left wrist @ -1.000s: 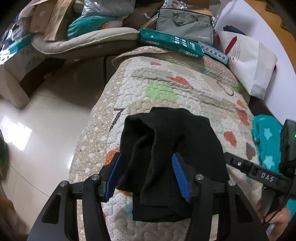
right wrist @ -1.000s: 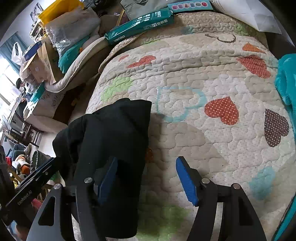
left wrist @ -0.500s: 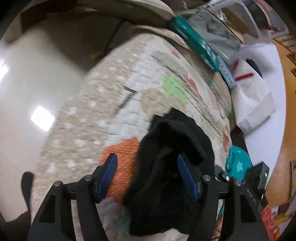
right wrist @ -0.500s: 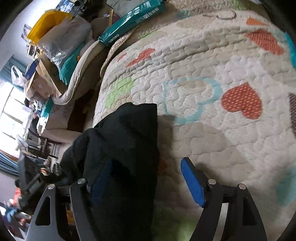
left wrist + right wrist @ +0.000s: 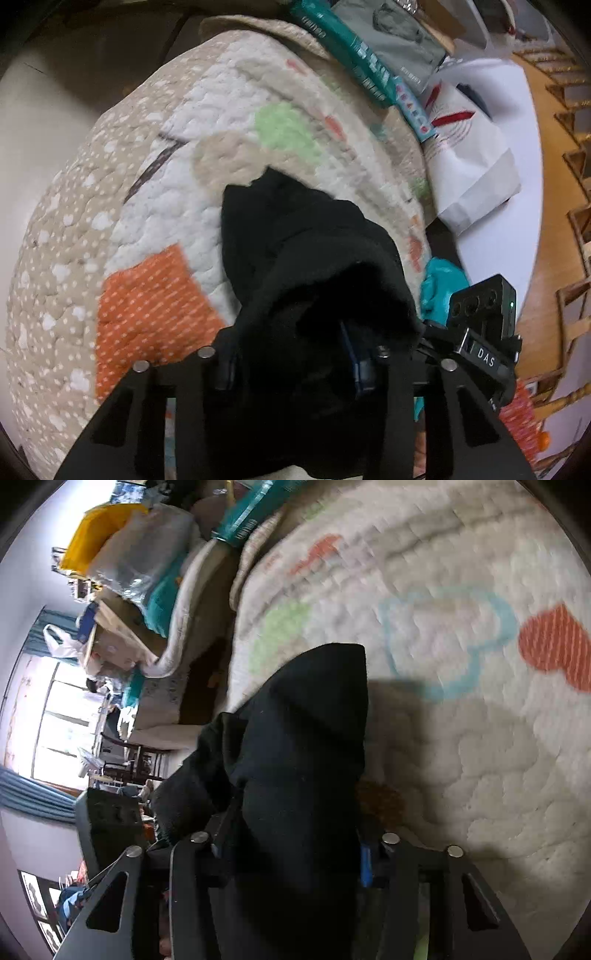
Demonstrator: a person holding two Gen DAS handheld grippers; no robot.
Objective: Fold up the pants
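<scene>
Black pants (image 5: 314, 280) bunched between both closing tools' jaws, on quilt (image 5: 147, 206).

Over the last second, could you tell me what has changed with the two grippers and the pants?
Both grippers have just been closing on the black pants. The left gripper now pinches a bunched fold; the right gripper, whose jaws stood wide before, now clamps the pants' other edge. Both have moved nearer. The pants remain on the quilt.

The black pants (image 5: 306, 280) are bunched in a thick folded bundle, at lower centre of both views, on the quilt.
</scene>
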